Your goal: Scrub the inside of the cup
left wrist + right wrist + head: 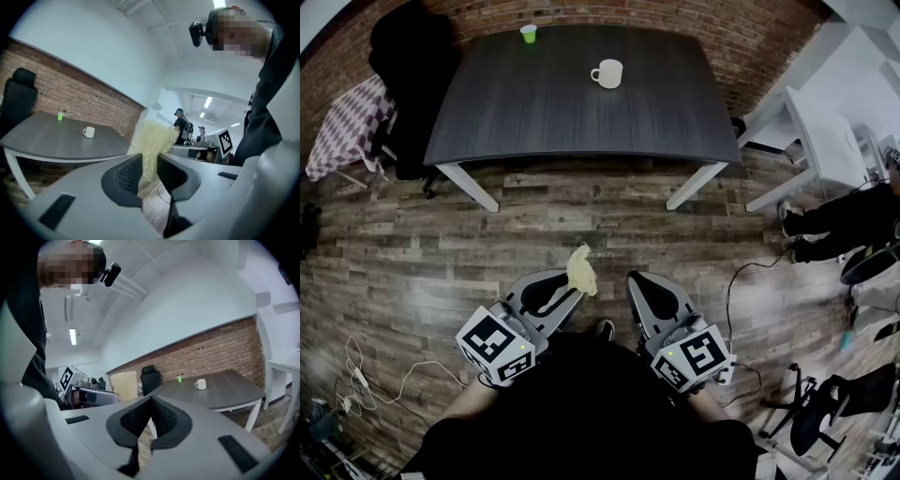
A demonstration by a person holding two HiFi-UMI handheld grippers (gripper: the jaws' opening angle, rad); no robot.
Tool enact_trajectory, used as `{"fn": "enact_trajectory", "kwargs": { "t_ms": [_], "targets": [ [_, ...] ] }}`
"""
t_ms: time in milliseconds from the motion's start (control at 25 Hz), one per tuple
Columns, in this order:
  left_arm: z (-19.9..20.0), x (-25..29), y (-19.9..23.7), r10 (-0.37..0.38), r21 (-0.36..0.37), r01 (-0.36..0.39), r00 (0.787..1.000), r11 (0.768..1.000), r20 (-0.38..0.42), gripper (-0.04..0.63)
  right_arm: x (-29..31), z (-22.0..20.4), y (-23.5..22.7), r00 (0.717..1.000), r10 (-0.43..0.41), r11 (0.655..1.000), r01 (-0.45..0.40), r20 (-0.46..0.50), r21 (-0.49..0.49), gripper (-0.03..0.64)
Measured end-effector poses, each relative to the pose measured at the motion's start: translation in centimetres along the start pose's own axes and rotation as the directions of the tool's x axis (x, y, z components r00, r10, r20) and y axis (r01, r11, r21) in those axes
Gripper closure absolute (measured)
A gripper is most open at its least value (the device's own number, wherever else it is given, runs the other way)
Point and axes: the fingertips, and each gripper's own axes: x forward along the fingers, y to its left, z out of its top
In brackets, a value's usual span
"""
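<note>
I am looking steeply down at a wood-plank floor (581,216), with both grippers low in the head view and the work well ahead of them.

The left gripper (565,289) has its ribbed black pads clamped on the lower edge of a pale yellow scrub pad (581,270), which is coarse, fibrous and ragged at the rim. The pad stands up above the jaw tips. The right gripper (642,281) is just beside it, jaws pressed together with nothing between them.

The table (544,103) is a dark matte slab on white legs against a brick wall (750,37). A small bright green cup (529,34) stands near its far edge. To the right of it is the task's white cup (607,73), round and glossy, upright, with its handle to the left. Both grippers are well apart from it.

The left gripper view alone shows people (183,126) standing at the back of the room, past the pad. Only the right gripper view shows the pad flat-on, beside the left gripper's marker cube (67,376).

A checkered cloth (347,122) and a black office chair (408,56) are left of the table. A white desk (834,131) and a seated person's legs (839,220) are to its right. Thin cables (366,375) trail over the floor at lower left.
</note>
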Motion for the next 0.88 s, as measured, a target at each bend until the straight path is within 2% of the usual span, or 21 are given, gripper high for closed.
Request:
{"fn": "enact_trajectory", "kwargs": {
  "t_ms": [280, 600, 760, 880],
  "targets": [
    [0.7, -0.2, 1.1, 0.012, -0.018, -0.012, 1.0, 1.0, -0.005, 0.495, 0.9, 0.8, 0.0, 1.0, 0.005, 1.0, -0.005, 0.005, 0.016, 0.598],
    [0.6, 0.0, -0.4, 0.085, 0.015, -0.085, 0.996, 0.996, 0.009, 0.495, -1.8, 0.9, -2.1, 0.999, -0.031, 0.997, 0.028, 0.038, 0.077, 0.598],
    [1.2, 0.4, -1.3, 0.165, 0.058, -0.167, 0.986, 0.984, 0.032, 0.495, -4.7, 1.2, -4.1, 0.999, -0.018, 0.995, 0.013, 0.05, 0.096, 0.598],
    [3.4, -0.6, -0.7, 0.244, 0.066, -0.25, 0.966, 0.966, 0.081, 0.495, -6.7, 2.0, -5.7, 0.999, -0.016, 0.994, 0.011, 0.05, 0.109, 0.598]
  ]
}}
